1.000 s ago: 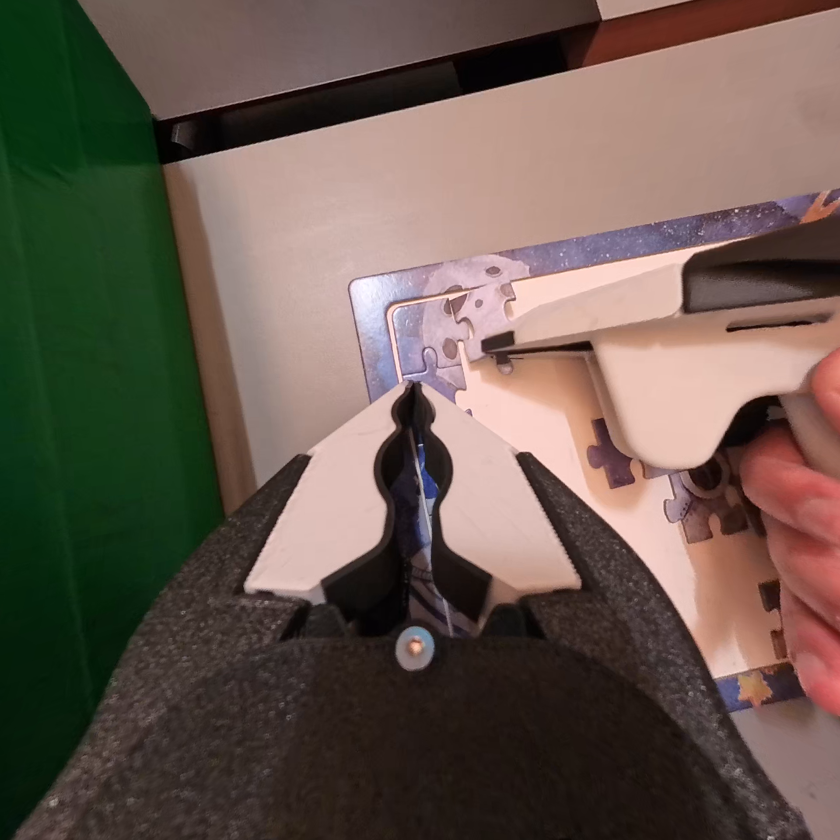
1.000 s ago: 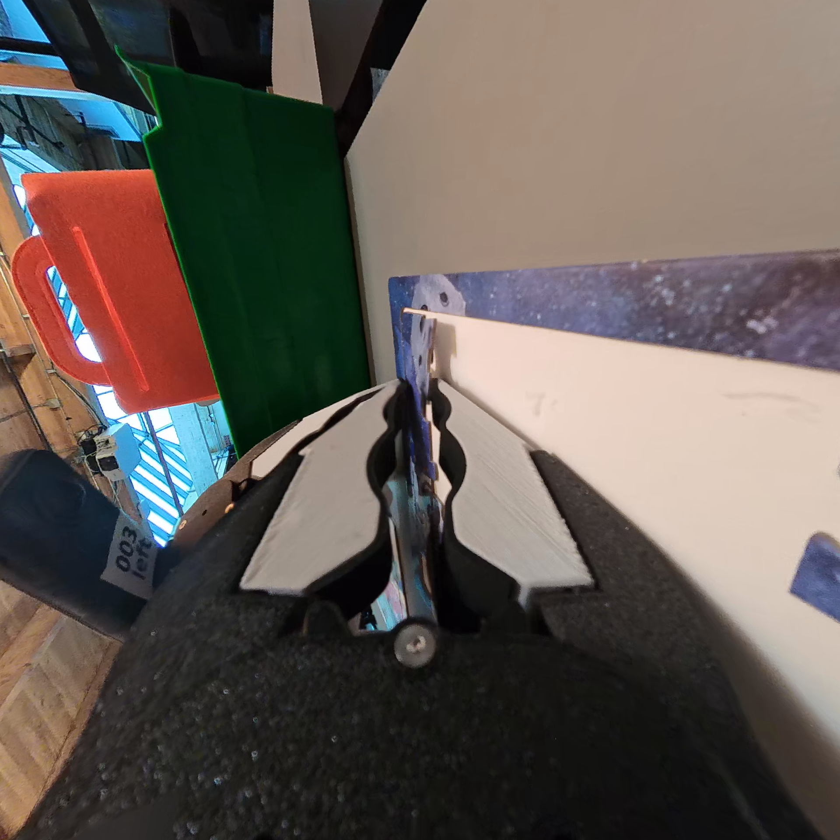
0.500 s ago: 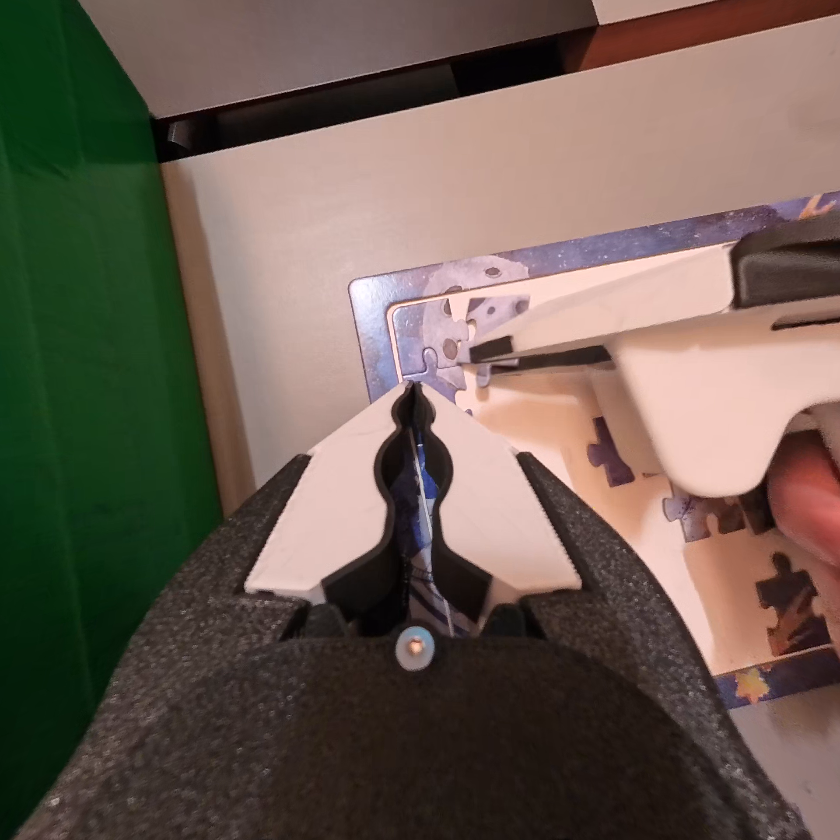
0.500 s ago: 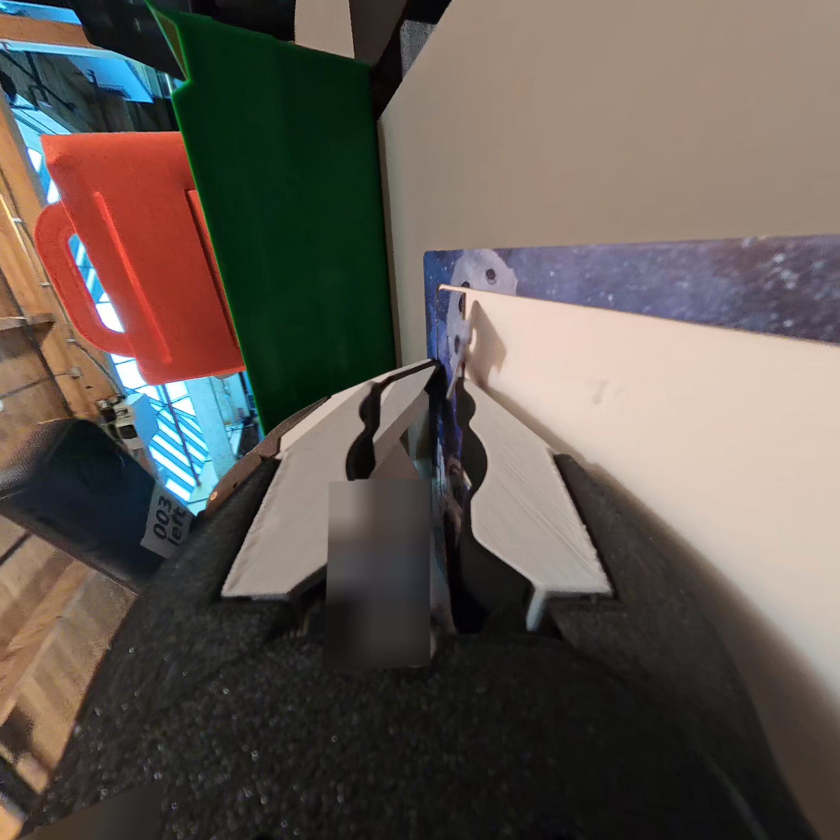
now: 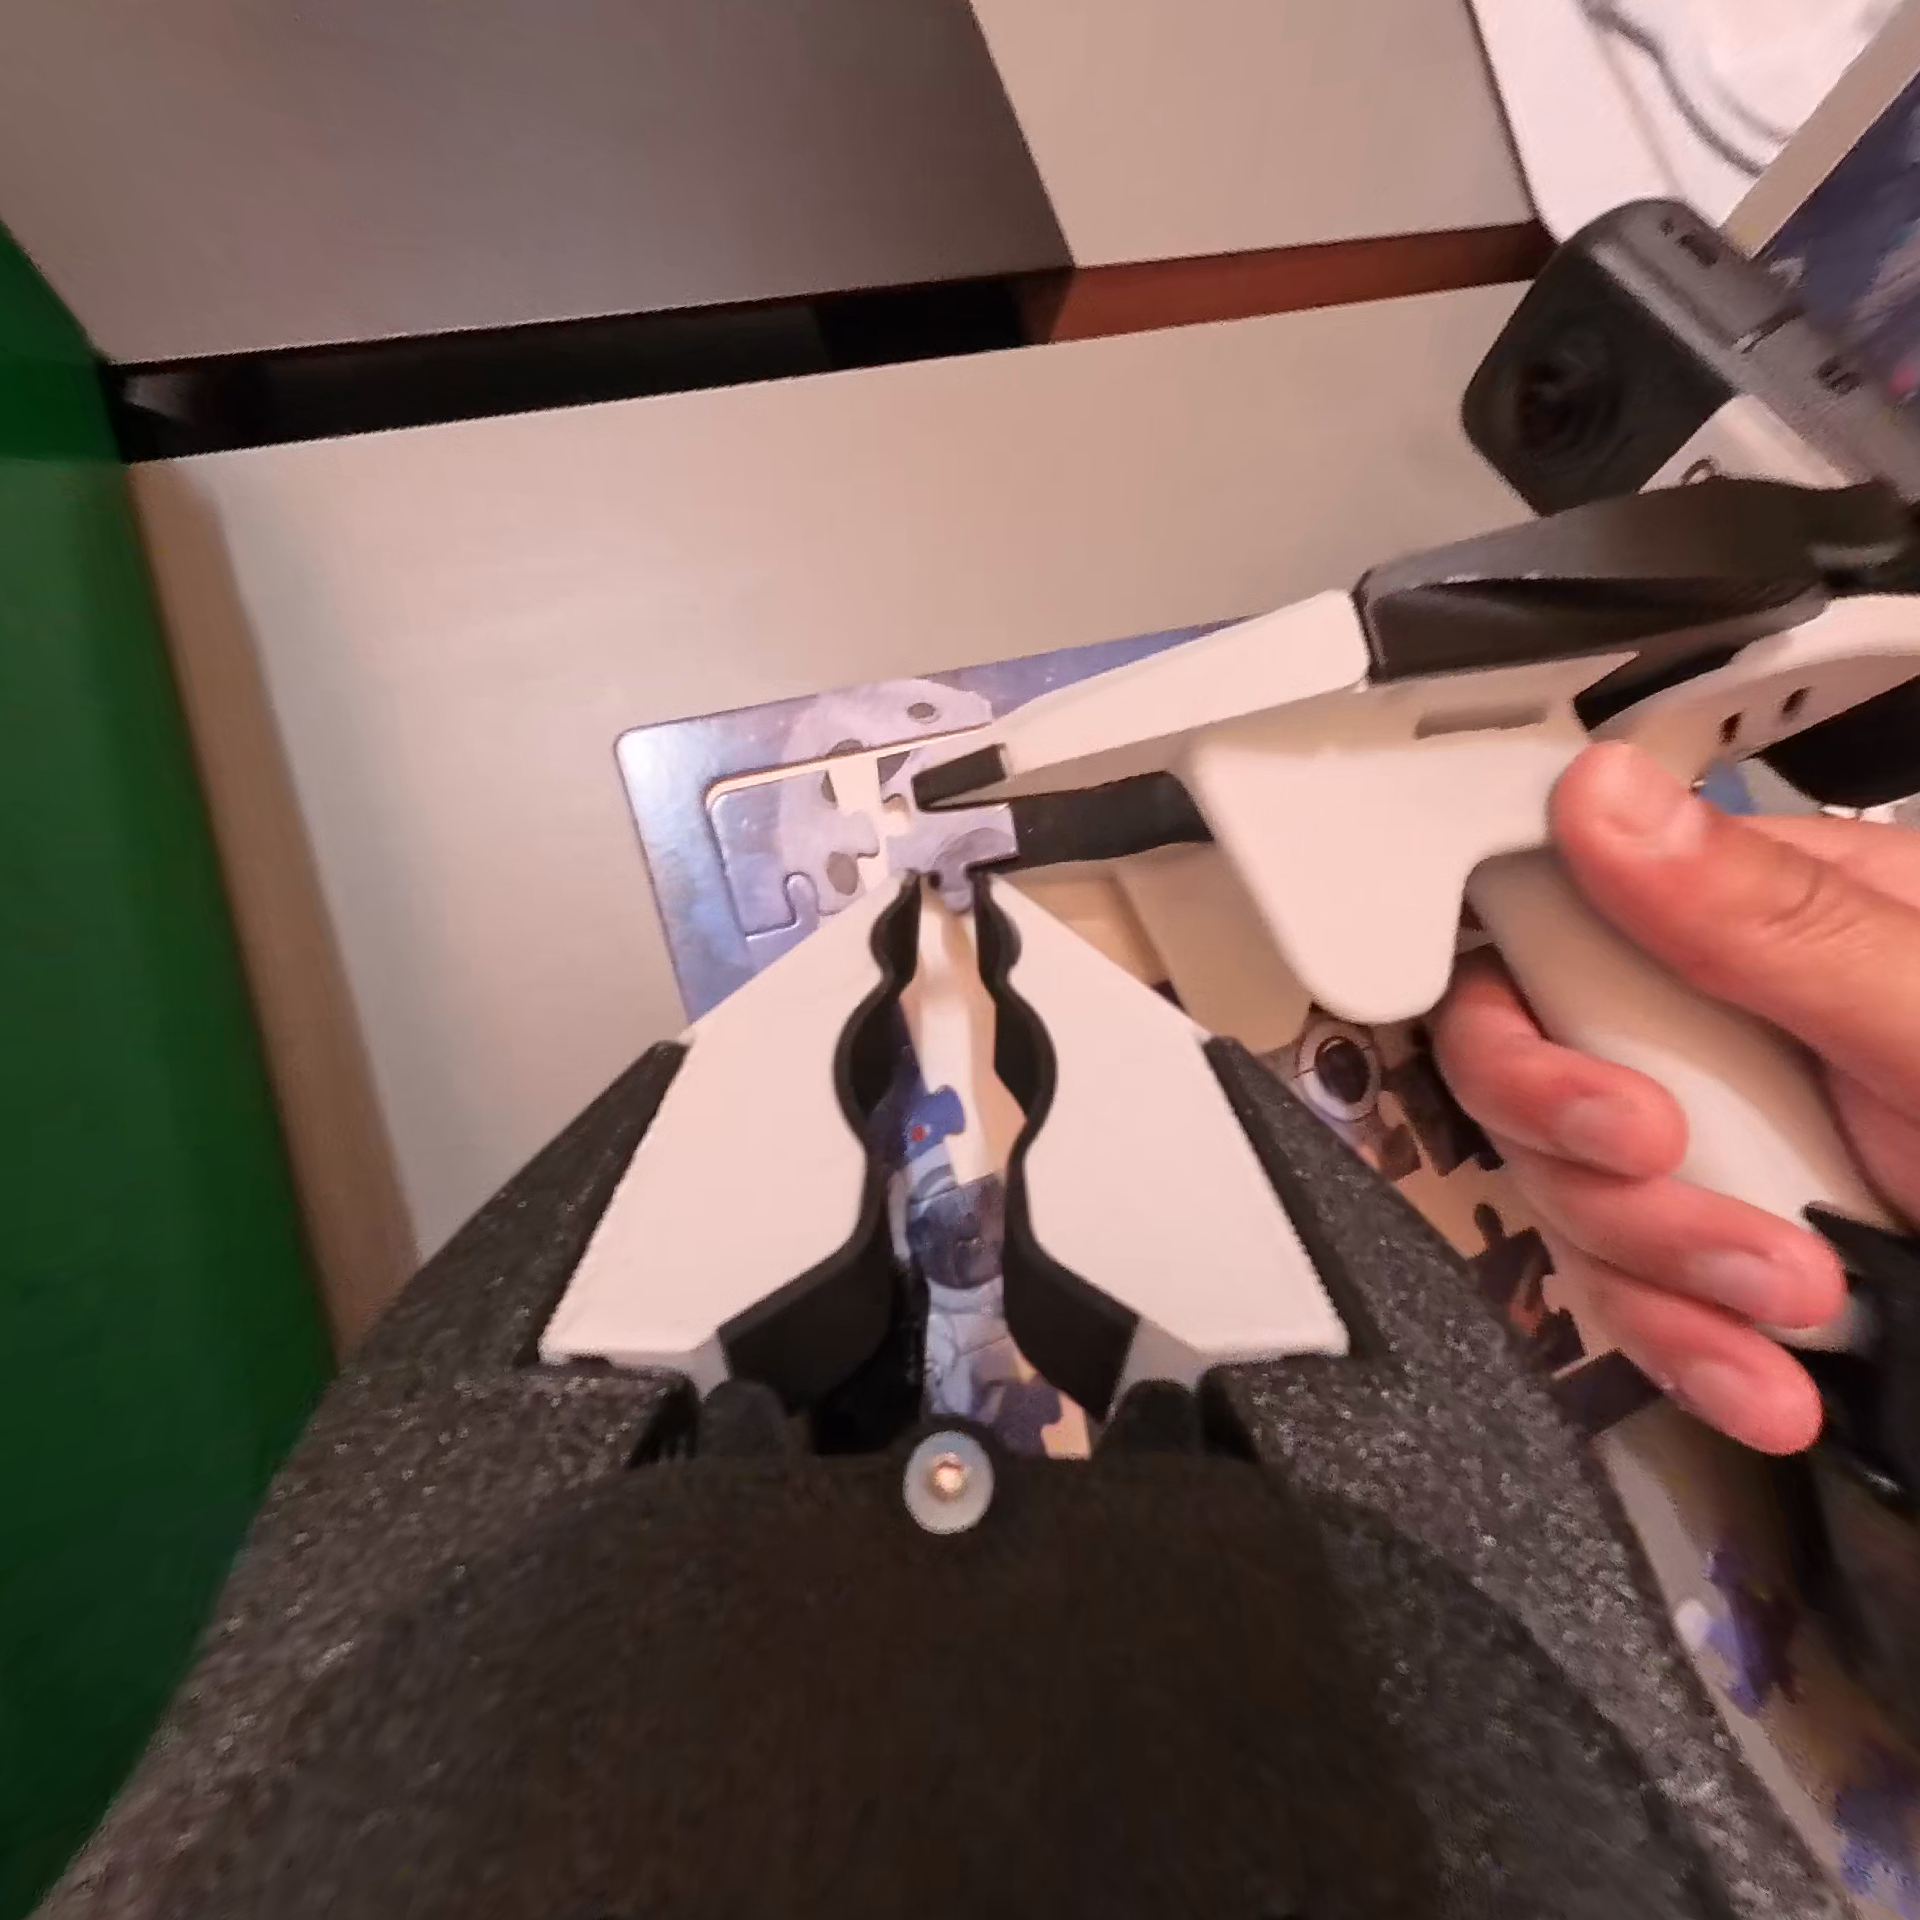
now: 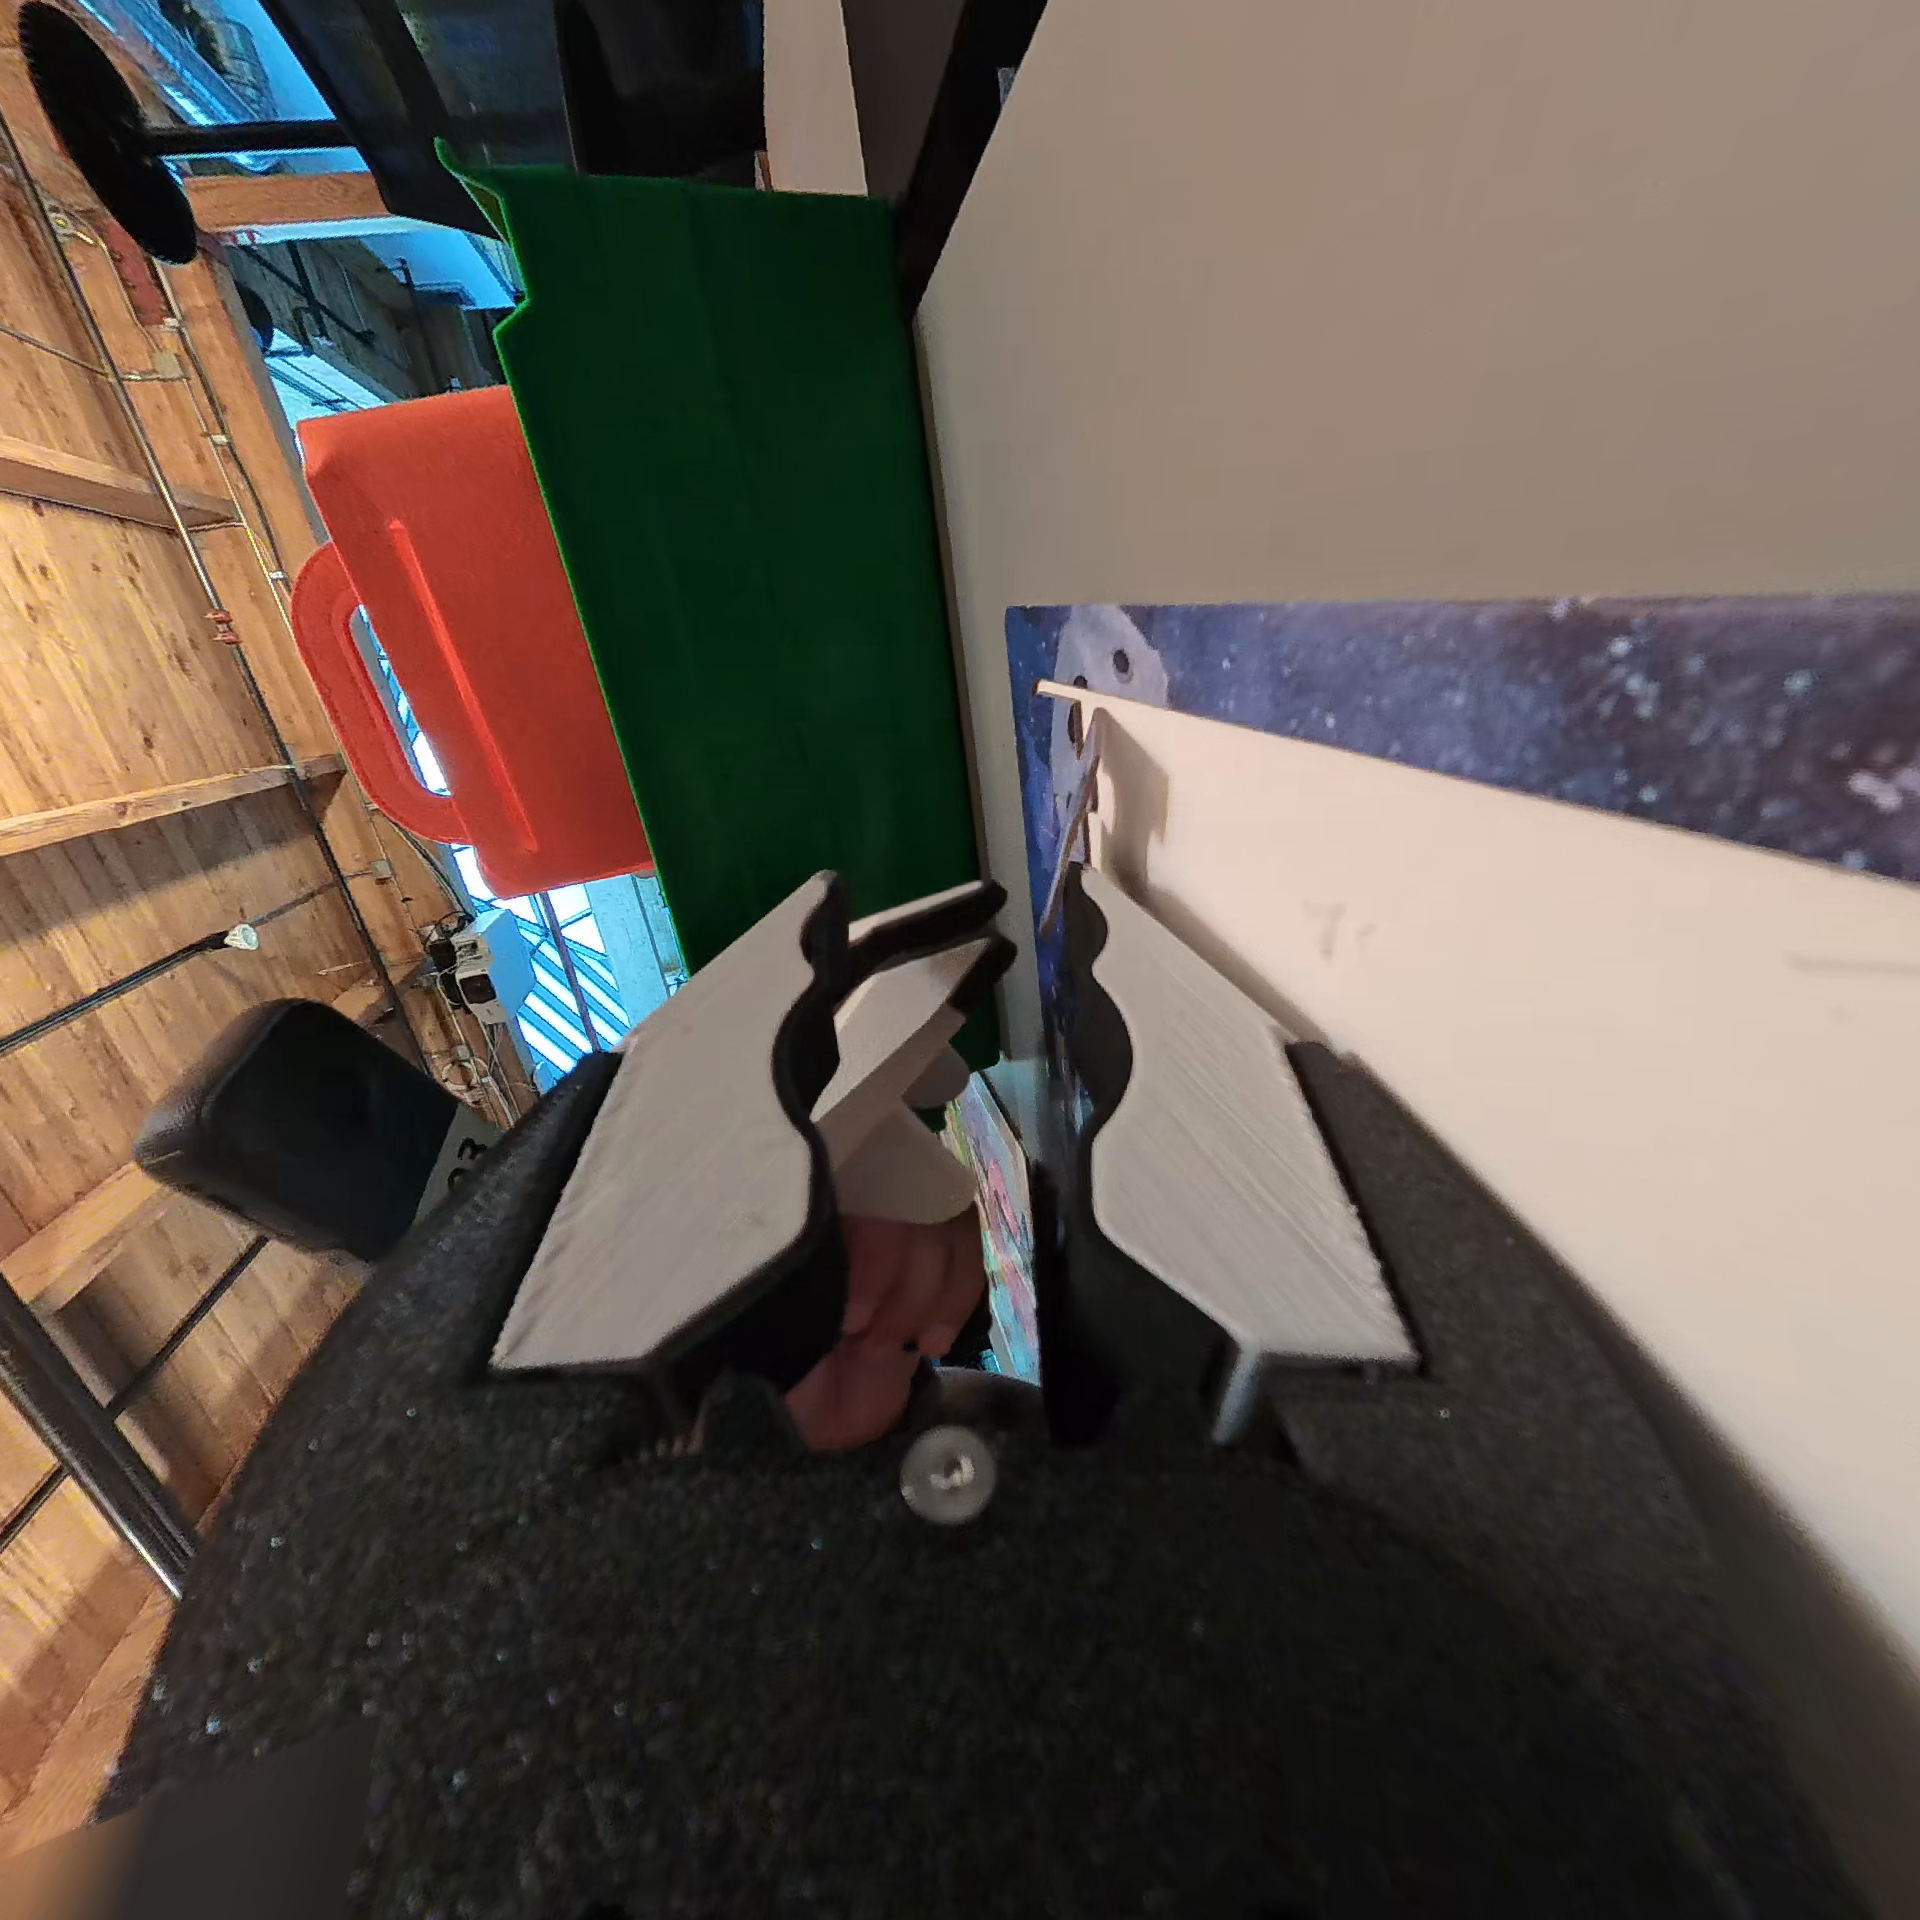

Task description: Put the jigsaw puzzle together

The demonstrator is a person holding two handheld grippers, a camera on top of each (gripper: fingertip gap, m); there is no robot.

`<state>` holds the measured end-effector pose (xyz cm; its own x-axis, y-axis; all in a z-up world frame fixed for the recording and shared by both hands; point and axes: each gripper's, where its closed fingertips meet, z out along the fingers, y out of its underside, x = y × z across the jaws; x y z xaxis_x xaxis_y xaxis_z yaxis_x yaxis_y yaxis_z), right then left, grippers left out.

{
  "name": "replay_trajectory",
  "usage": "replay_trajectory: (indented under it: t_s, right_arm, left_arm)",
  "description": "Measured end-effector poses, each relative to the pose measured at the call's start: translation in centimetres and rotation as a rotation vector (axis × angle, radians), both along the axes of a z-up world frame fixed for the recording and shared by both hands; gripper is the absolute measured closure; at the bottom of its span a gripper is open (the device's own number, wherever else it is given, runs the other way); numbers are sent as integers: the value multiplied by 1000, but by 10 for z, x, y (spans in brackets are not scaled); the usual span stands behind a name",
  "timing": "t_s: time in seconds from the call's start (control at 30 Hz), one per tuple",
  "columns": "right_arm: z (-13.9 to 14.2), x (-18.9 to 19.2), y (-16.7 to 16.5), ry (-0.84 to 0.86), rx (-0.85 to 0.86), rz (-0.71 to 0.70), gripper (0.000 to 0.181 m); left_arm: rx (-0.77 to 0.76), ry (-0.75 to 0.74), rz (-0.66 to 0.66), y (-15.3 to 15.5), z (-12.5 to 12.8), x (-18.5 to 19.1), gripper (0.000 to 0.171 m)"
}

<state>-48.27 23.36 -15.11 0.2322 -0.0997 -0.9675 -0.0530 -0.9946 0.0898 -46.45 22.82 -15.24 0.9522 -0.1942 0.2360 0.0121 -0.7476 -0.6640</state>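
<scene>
Right gripper (image 5: 940, 795) fingers released, tips at a moon piece (image 5: 940, 847) (tray (image 5: 665, 790) corner); left gripper (image 5: 943, 896) barely parted, gripping nothing.

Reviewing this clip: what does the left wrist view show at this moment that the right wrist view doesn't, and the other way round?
Left wrist view only: the moon pieces face-on in the board's corner, loose pieces lying inside the board, and the hand on the right gripper. Right wrist view only: an orange case, wooden walls, and the right gripper's jaws standing wide apart. Both: the starry puzzle board, the green panel, the pale table and the left gripper.
</scene>
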Motion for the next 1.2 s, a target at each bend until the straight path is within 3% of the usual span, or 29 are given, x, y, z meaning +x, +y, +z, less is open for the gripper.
replay_trajectory:
  t_s: [0.2,0.67,0.73,0.83,0.93,1.03,1.13,1.2]
  right_arm:
    - [1,-5,-6,9,-6,19,140]
    - [3,0,-6,10,-8,21,137]
    - [5,3,-5,2,-1,27,131]
    - [6,15,-1,-54,42,40,137]
    - [5,34,4,-193,152,101,139]
    - [5,52,22,-342,325,98,152]
    - [9,39,24,-353,525,142,173]
    - [-6,31,18,-464,674,236,181]
  left_arm:
    - [-43,48,20,-2,-11,-7,157]
    - [-50,-83,23,0,-11,2,165]
    - [-50,-69,36,1,-11,-1,165]
    - [-59,-42,34,0,-14,-3,165]
    - [-61,-21,40,0,-15,-4,166]
    - [-67,-17,44,0,-16,-4,166]
    - [-74,-2,47,0,-19,-6,166]
    - [-74,-1,47,0,-18,-6,166]
